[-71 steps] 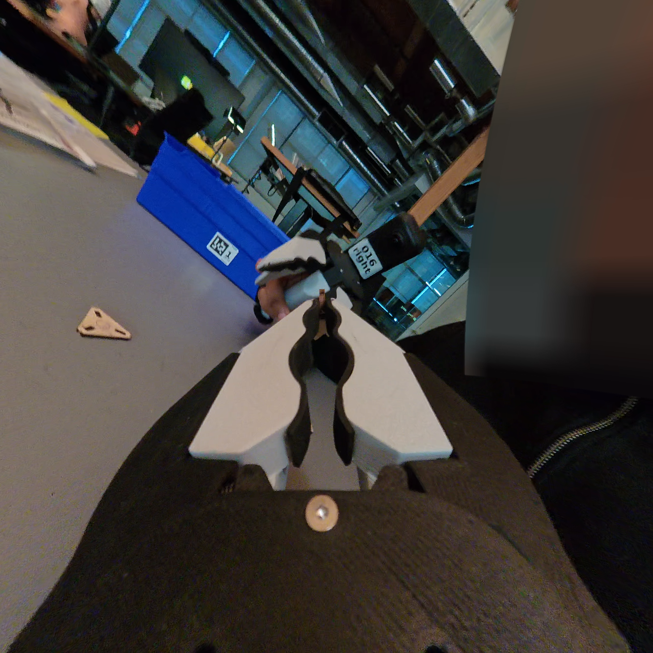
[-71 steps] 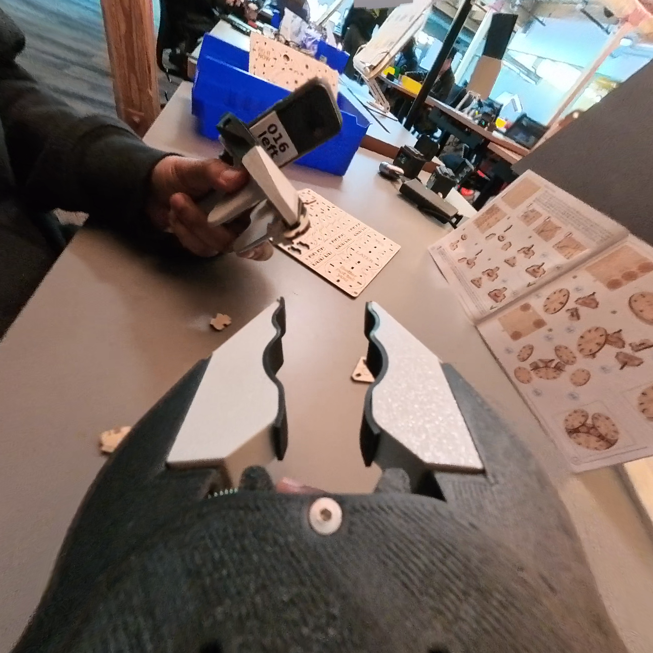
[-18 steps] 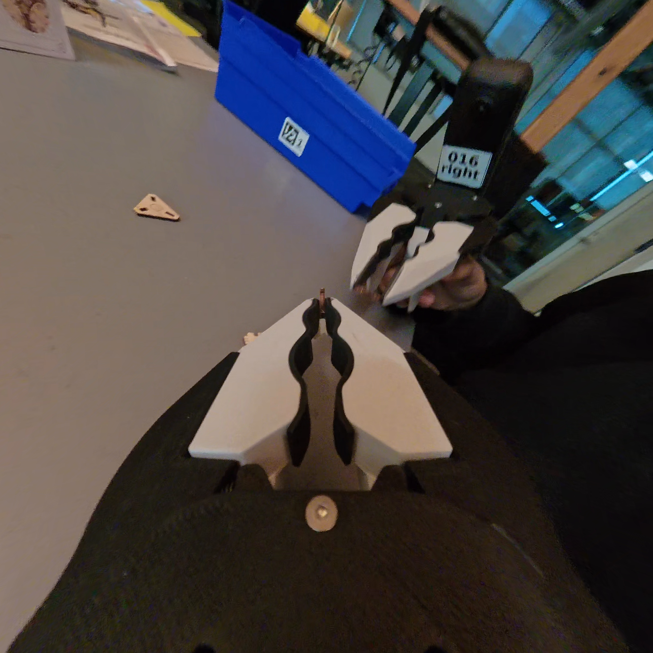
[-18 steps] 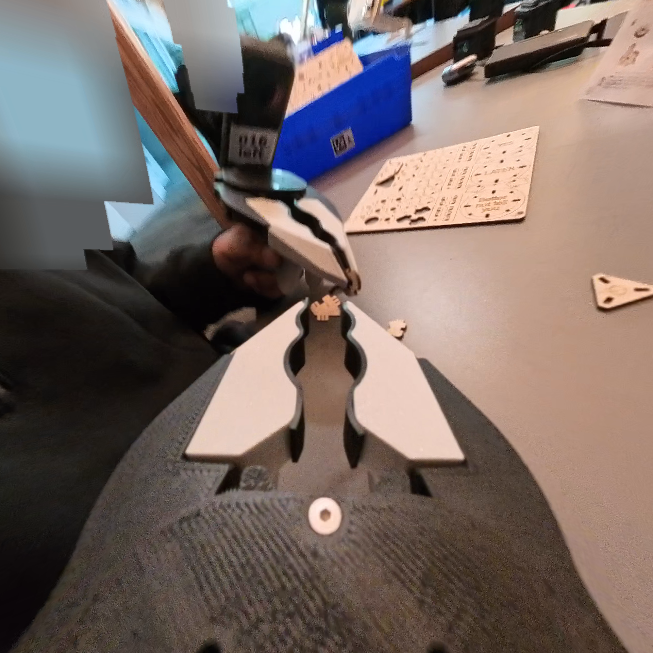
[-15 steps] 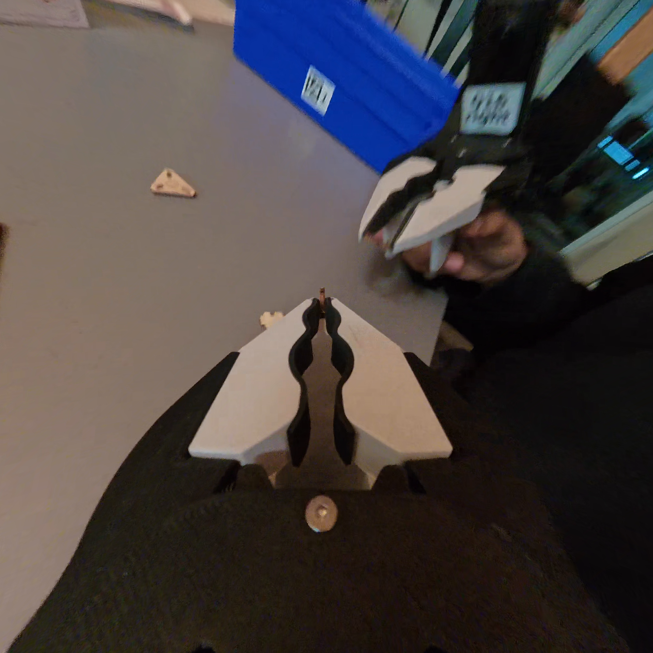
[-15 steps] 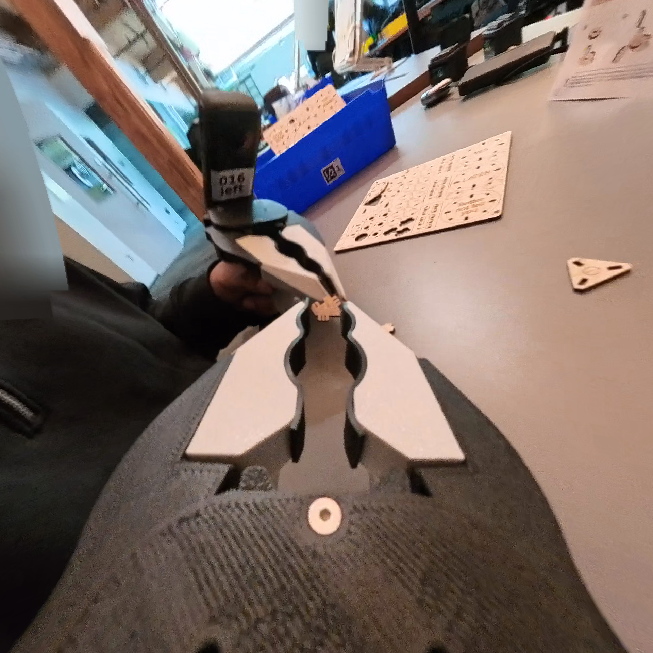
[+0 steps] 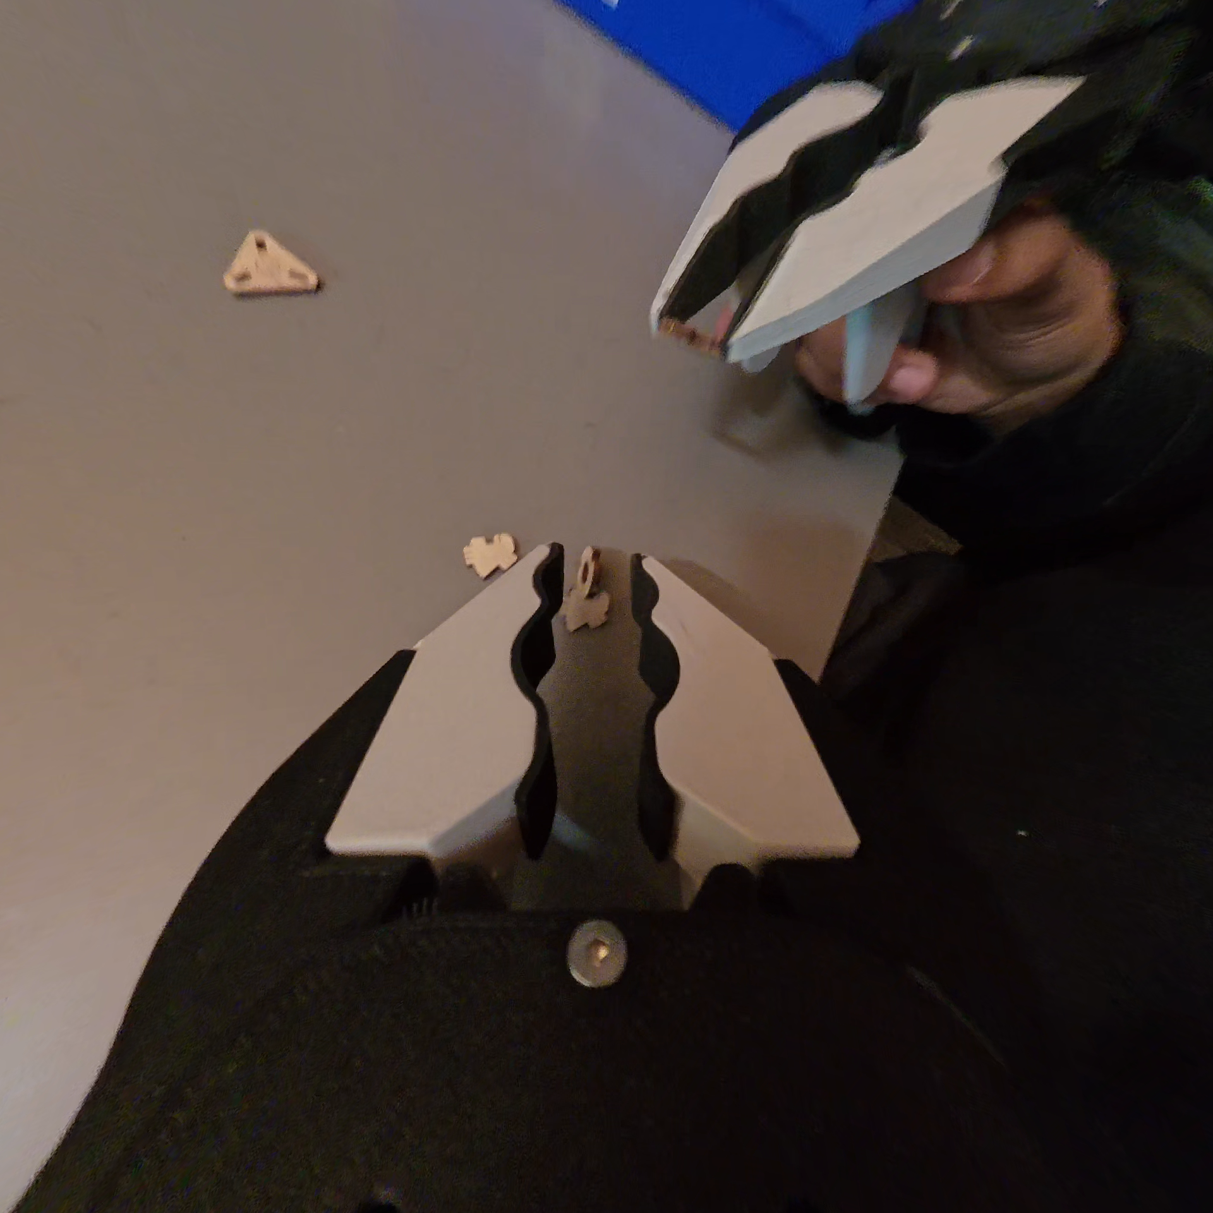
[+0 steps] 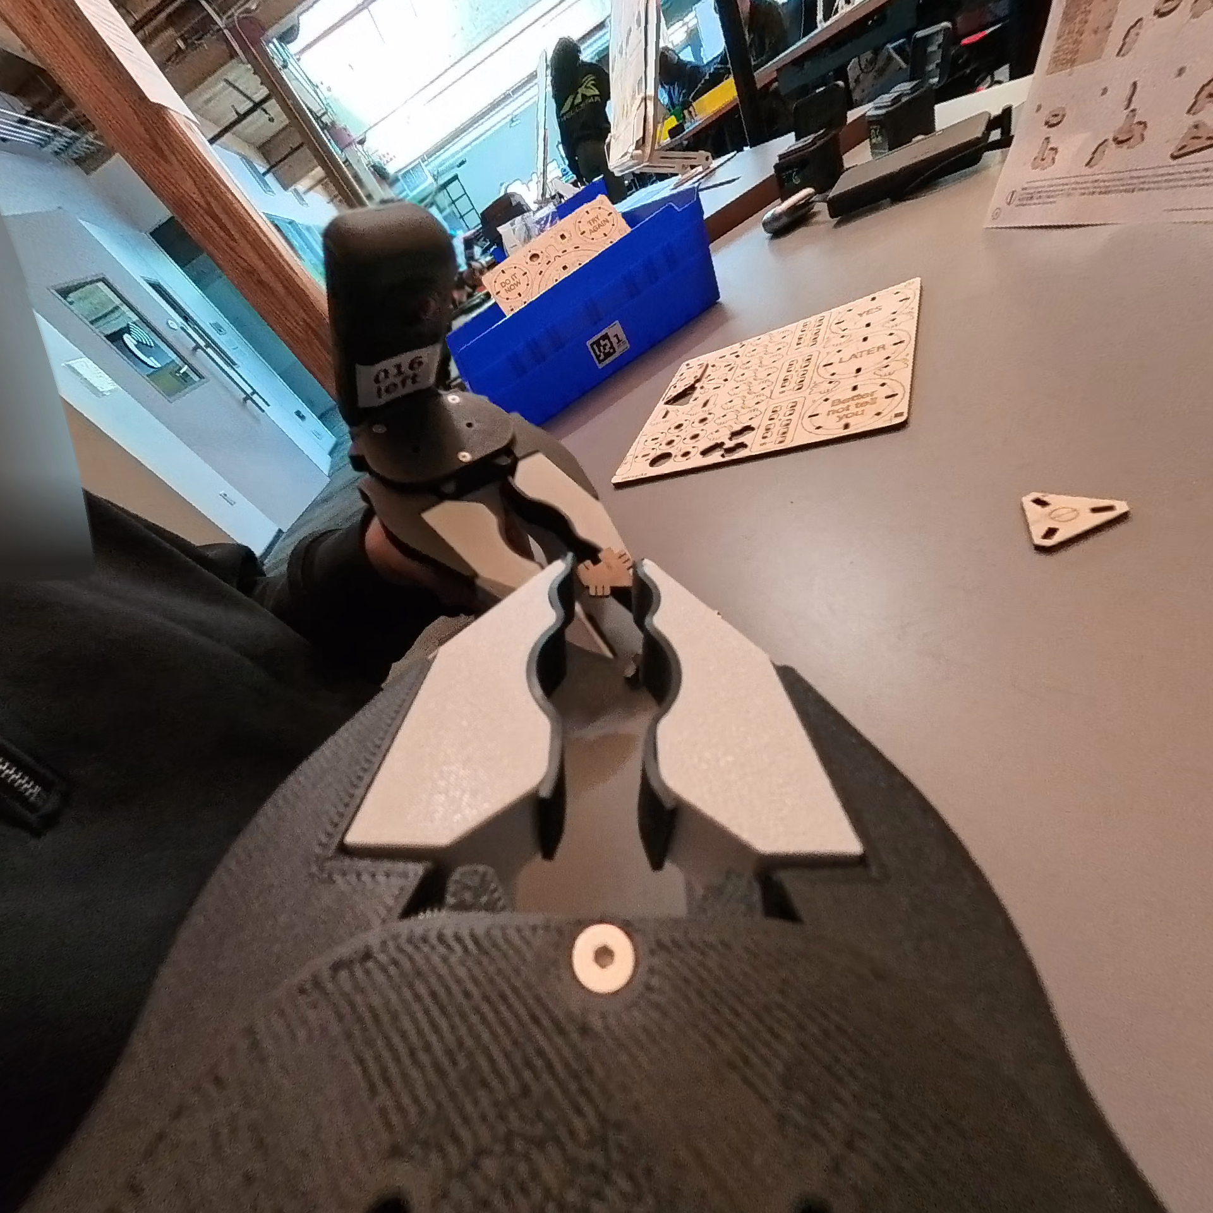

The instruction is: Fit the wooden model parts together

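wooden toothed piece point(image 8: 607, 572) is clamped by the right gripper point(image 8: 604, 577); the left gripper point(image 7: 596, 558) is parted, a small wooden piece point(image 7: 586, 591) loose between its fingers.

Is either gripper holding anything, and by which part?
Right gripper: a small flat wooden piece, pinched across its edges at the jaws' tips. Left gripper: nothing; its jaws stand open around a loose wooden part.

Left hand-held gripper point(image 7: 597, 558) jaws apart; right hand-held gripper point(image 8: 604, 571) clamped.
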Action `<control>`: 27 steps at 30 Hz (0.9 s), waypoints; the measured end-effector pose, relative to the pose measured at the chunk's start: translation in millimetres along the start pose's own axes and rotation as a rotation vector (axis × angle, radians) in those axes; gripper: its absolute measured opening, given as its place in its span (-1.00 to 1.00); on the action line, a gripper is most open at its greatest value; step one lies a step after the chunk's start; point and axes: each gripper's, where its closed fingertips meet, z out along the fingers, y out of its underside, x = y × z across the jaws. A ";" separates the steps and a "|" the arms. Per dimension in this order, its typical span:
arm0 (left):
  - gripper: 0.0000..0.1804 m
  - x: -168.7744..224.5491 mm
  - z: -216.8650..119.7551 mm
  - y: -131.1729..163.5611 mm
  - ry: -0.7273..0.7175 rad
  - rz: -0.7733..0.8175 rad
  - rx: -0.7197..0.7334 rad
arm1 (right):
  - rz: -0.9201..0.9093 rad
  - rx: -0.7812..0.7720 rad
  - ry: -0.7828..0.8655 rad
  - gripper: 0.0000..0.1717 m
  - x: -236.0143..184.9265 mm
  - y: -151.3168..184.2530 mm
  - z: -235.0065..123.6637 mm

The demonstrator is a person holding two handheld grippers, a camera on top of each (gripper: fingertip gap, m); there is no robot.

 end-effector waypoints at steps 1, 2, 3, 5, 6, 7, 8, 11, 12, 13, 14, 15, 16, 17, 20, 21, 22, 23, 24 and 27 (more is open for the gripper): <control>-0.78 4.5 -6.3 -8.9 0.026 0.011 0.052 | 0.006 0.000 -0.003 -0.84 -0.1 0.4 -0.9; -0.78 9.1 -14.0 -19.2 0.048 0.034 0.116 | 0.015 -0.004 -0.011 -0.84 -0.8 1.1 -1.6; -0.77 13.5 -21.8 -28.8 0.062 0.068 0.179 | 0.032 -0.013 -0.023 -0.84 -1.8 3.0 -1.9; -0.75 20.8 -32.6 -40.0 0.065 0.160 0.263 | 0.100 -0.062 -0.086 -0.84 -8.4 11.4 -0.1; -0.73 23.9 -34.3 -41.4 0.061 0.206 0.282 | 0.158 -0.088 -0.147 -0.83 -15.8 15.5 1.4; -0.70 28.9 -33.9 -40.5 0.074 0.244 0.288 | 0.229 -0.105 -0.222 -0.83 -24.9 17.8 2.6; -0.66 35.2 -32.6 -38.3 0.100 0.266 0.283 | 0.300 -0.111 -0.303 -0.84 -35.0 17.7 2.9; -0.71 50.1 -28.6 -35.2 0.188 0.263 0.282 | 0.419 -0.106 -0.450 -0.83 -51.1 14.8 3.0; -0.78 53.1 -29.0 -35.7 0.208 0.265 0.291 | 0.438 -0.108 -0.469 -0.83 -52.3 15.0 3.3; -0.84 55.2 -29.6 -35.9 0.219 0.272 0.300 | 0.454 -0.104 -0.482 -0.83 -52.2 14.6 3.6; -0.85 55.0 -29.6 -36.4 0.215 0.275 0.308 | 0.471 -0.098 -0.494 -0.83 -51.8 13.6 3.2; -0.86 54.4 -29.5 -36.1 0.211 0.277 0.307 | 0.487 -0.095 -0.503 -0.83 -51.1 13.4 3.0; -0.87 53.6 -29.1 -35.4 0.210 0.277 0.302 | 0.496 -0.094 -0.505 -0.83 -50.0 13.9 3.2; -0.87 51.9 -28.7 -35.4 0.205 0.272 0.300 | 0.504 -0.089 -0.502 -0.83 -48.5 13.9 3.8; -0.92 40.2 -32.2 -42.7 0.170 0.200 0.345 | 0.499 -0.019 -0.455 -0.89 -37.2 6.2 2.8; -0.92 39.2 -34.3 -43.8 0.184 0.178 0.356 | 0.489 0.024 -0.437 -0.94 -32.2 0.3 -0.2; -0.92 37.3 -35.3 -44.5 0.187 0.157 0.361 | 0.477 0.059 -0.414 -0.97 -27.0 -4.2 -3.4; -0.92 34.3 -35.5 -44.8 0.179 0.139 0.363 | 0.456 0.087 -0.394 -0.95 -23.2 -7.9 -6.6; -0.93 31.0 -35.3 -45.2 0.169 0.118 0.367 | 0.414 0.126 -0.379 -0.92 -21.6 -13.0 -10.4; -0.93 29.4 -33.7 -45.9 0.226 0.004 0.367 | 0.180 0.194 -0.282 -0.81 -23.8 -22.1 -16.0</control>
